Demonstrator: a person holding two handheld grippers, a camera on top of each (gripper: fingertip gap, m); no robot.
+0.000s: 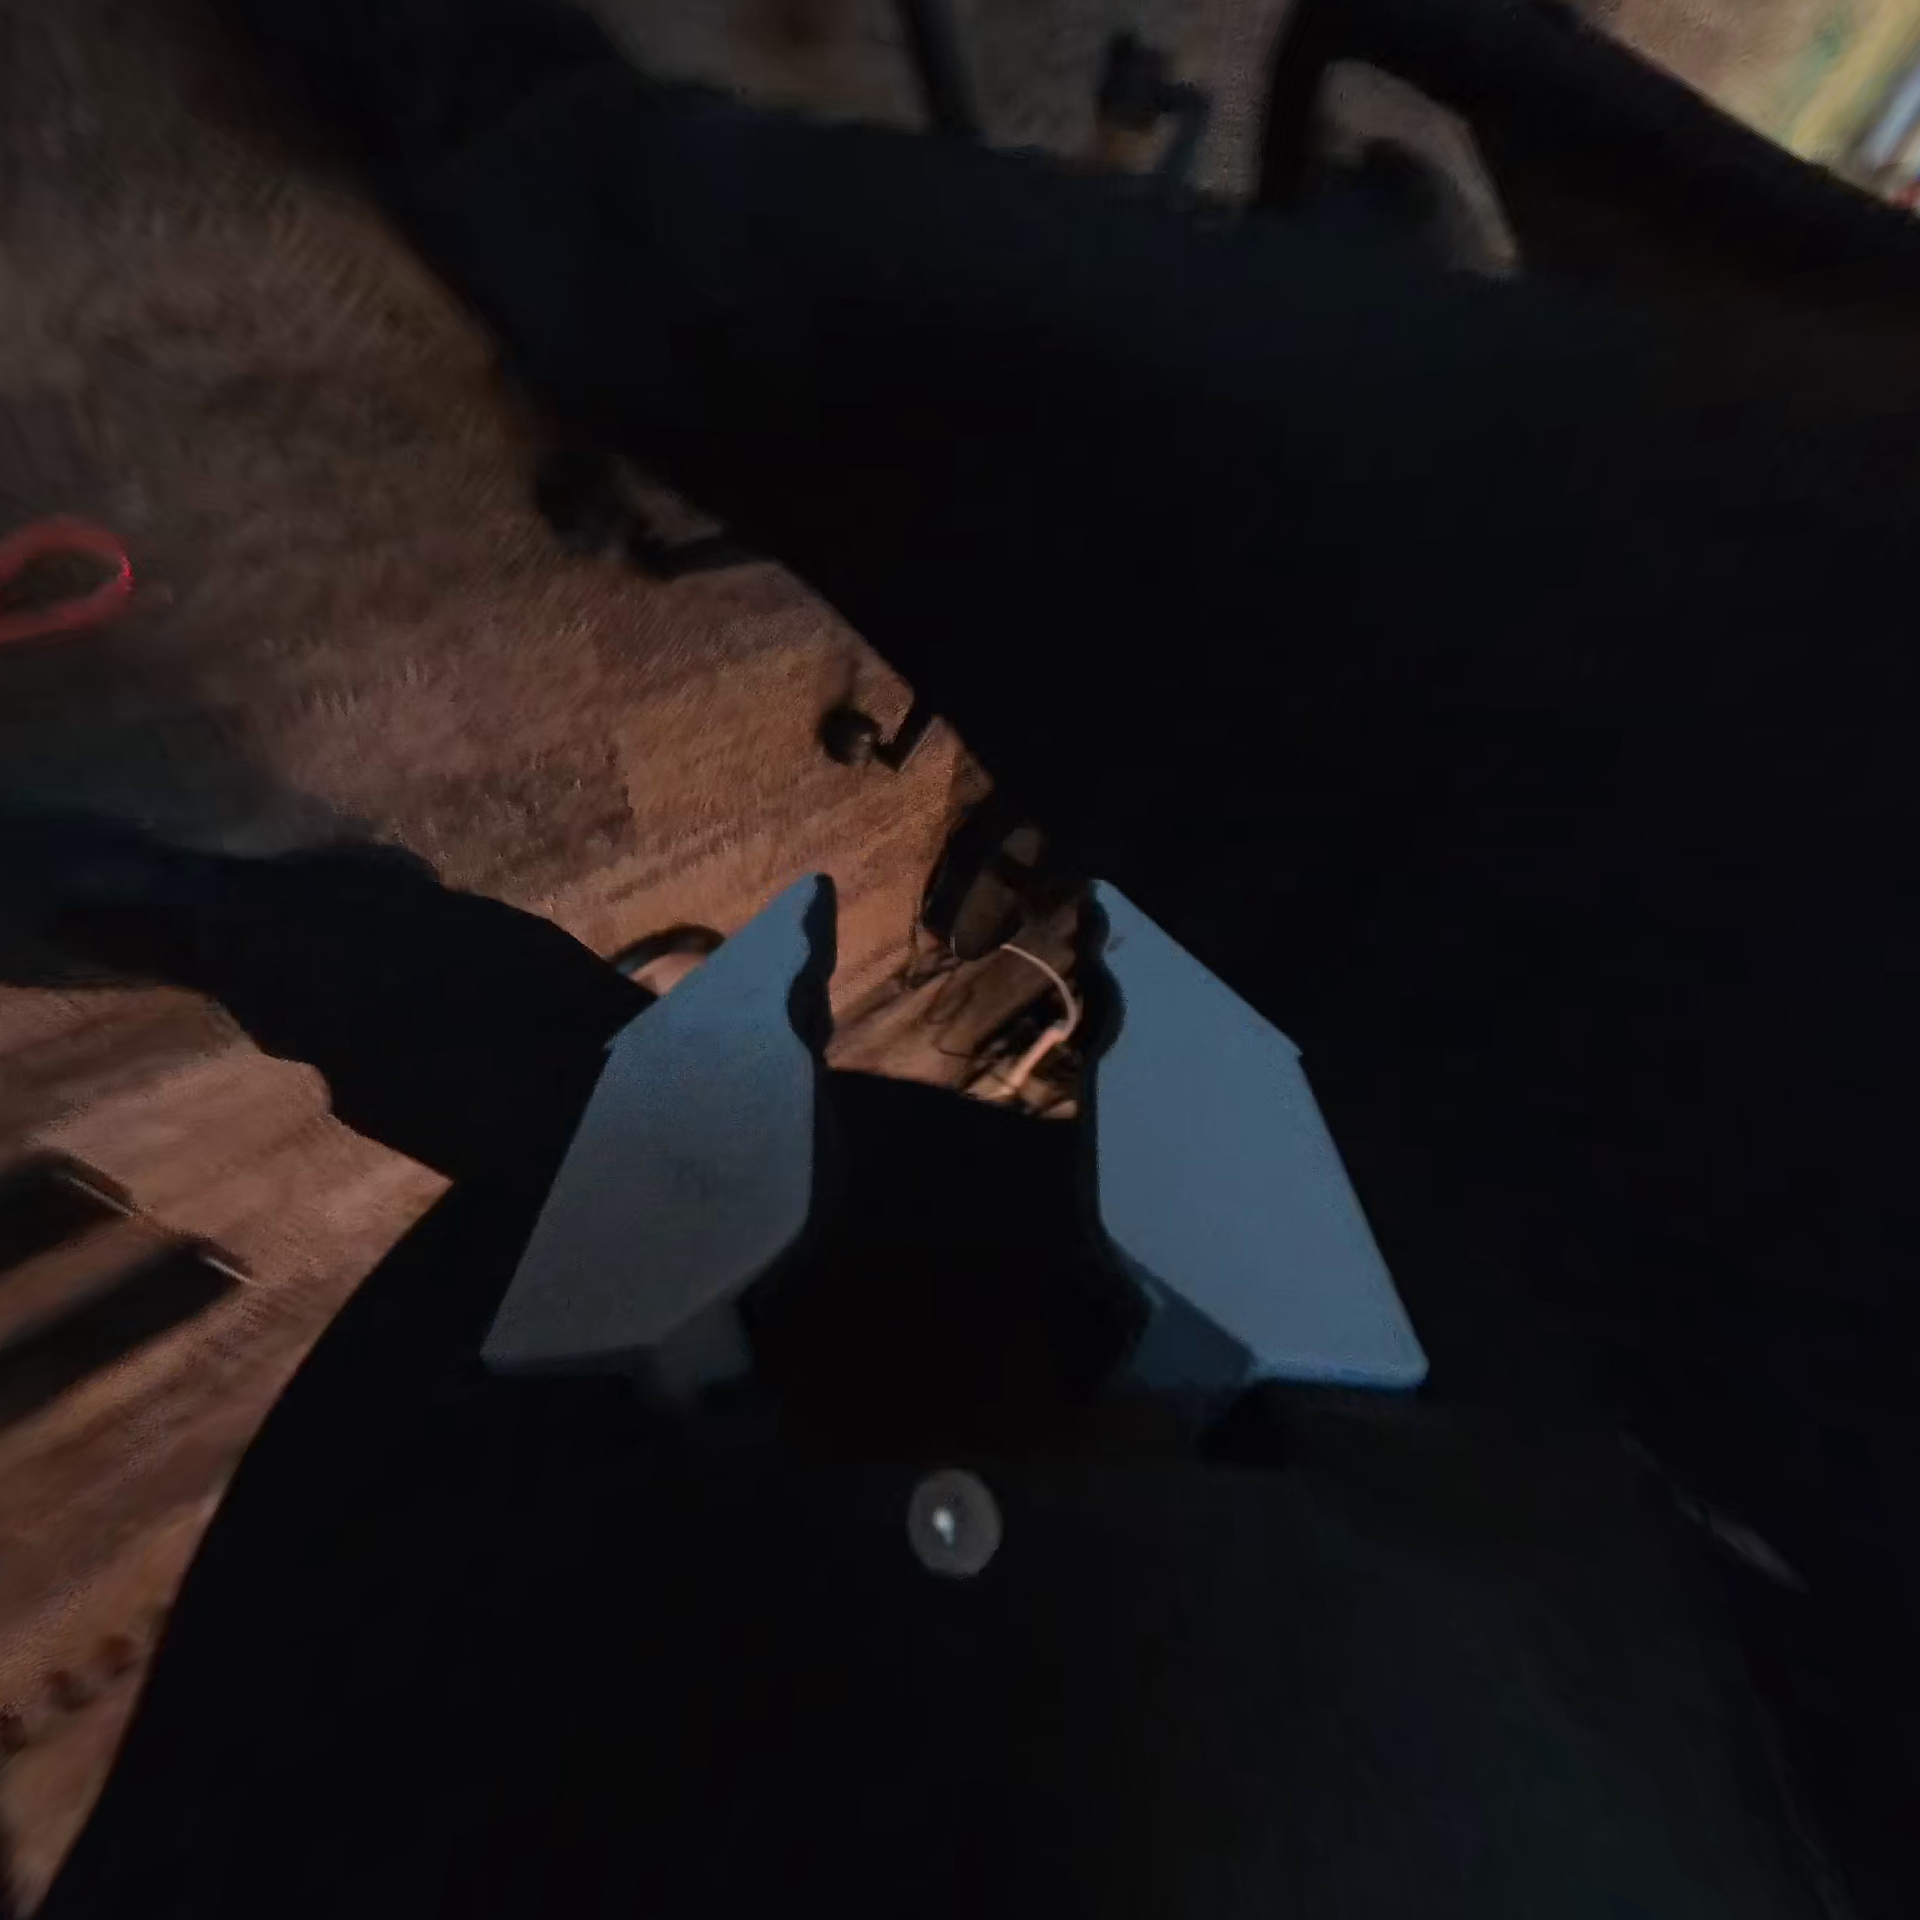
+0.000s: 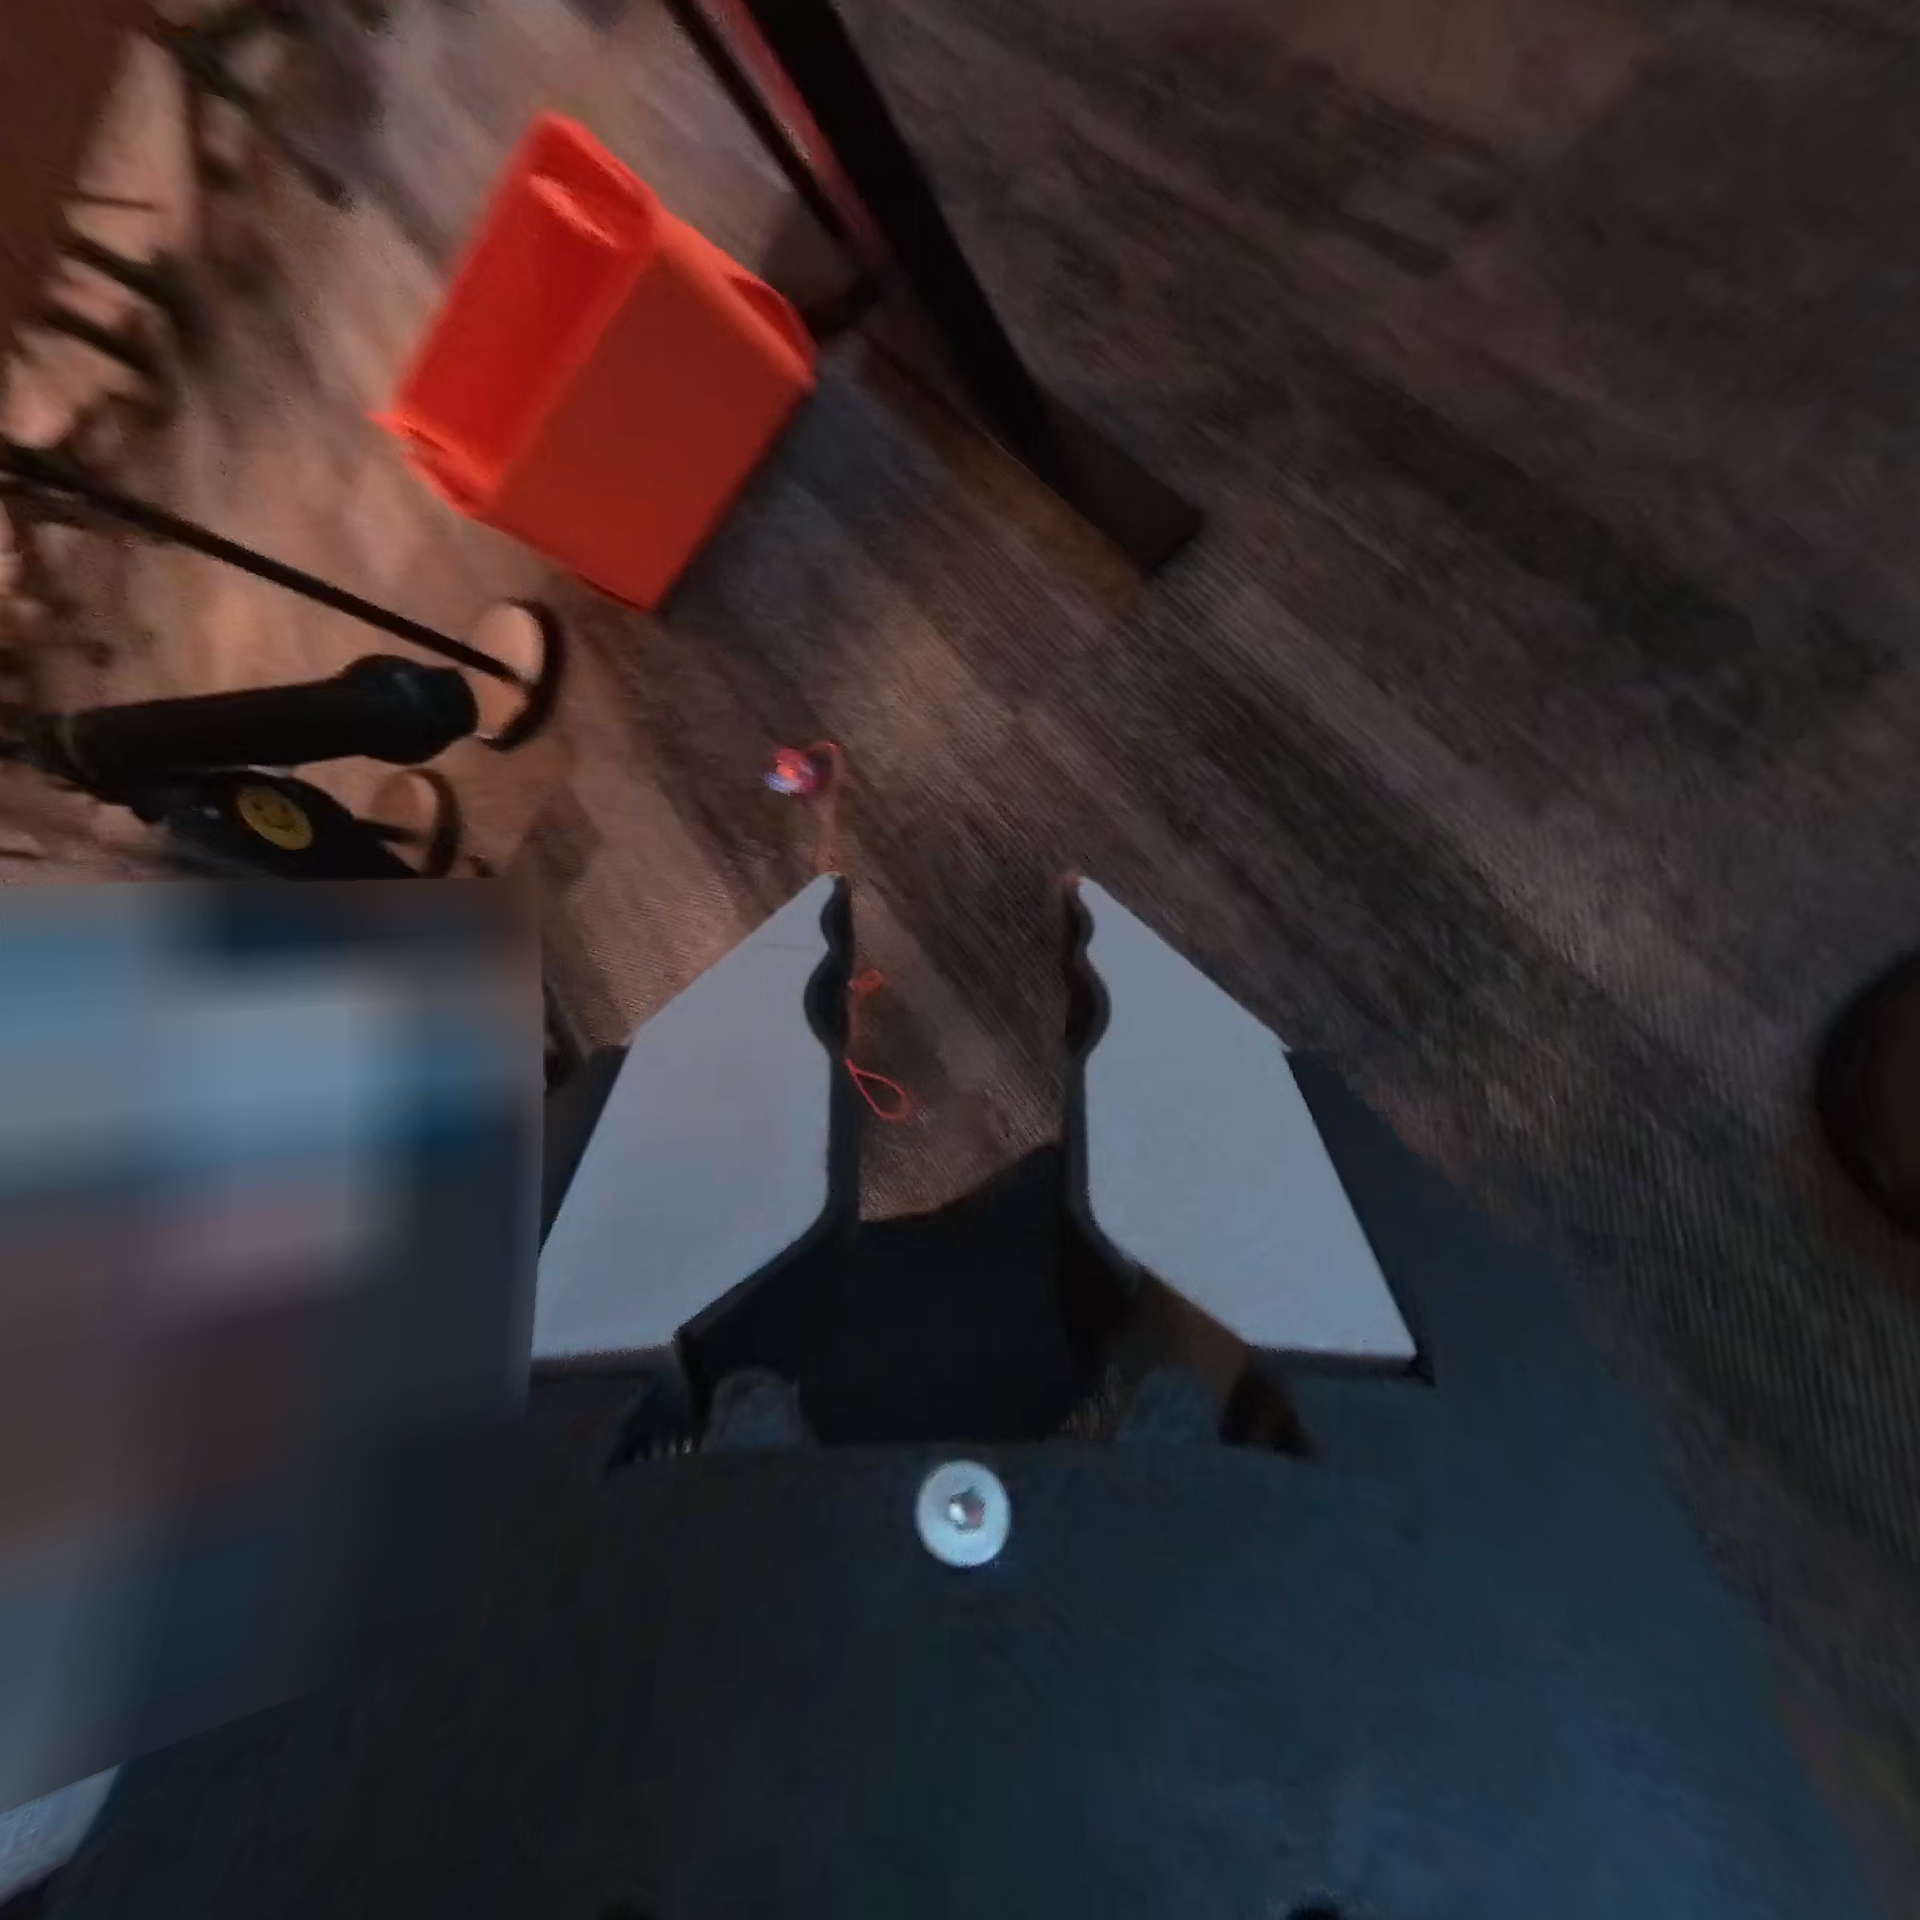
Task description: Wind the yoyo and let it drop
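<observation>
Jaws of both grippers are seen standing apart, nothing pressed between the pads. In the left wrist view, the left gripper [image 1: 956, 894] is wide open over a brown floor; a red loop of string [image 1: 62, 582] is seen far off to the left of the jaws, well apart. A pale cord [image 1: 1049, 987] lies just inside the right-hand finger; whether it is touched can't be told. In the right wrist view, the right gripper [image 2: 956, 883] is open too. One yoyo [image 2: 795, 771], small, red, blurred, lies ahead of the jaws, slightly left, w/ its red string [image 2: 868, 1049] run back beside the left finger [image 2: 831, 997], axis roughly along the fingers. The right gripper is judged nearer. An orange box [image 2: 603, 364] sits further ahead, left. Count: 1 yoyo, 1 box, 2 grippers.
</observation>
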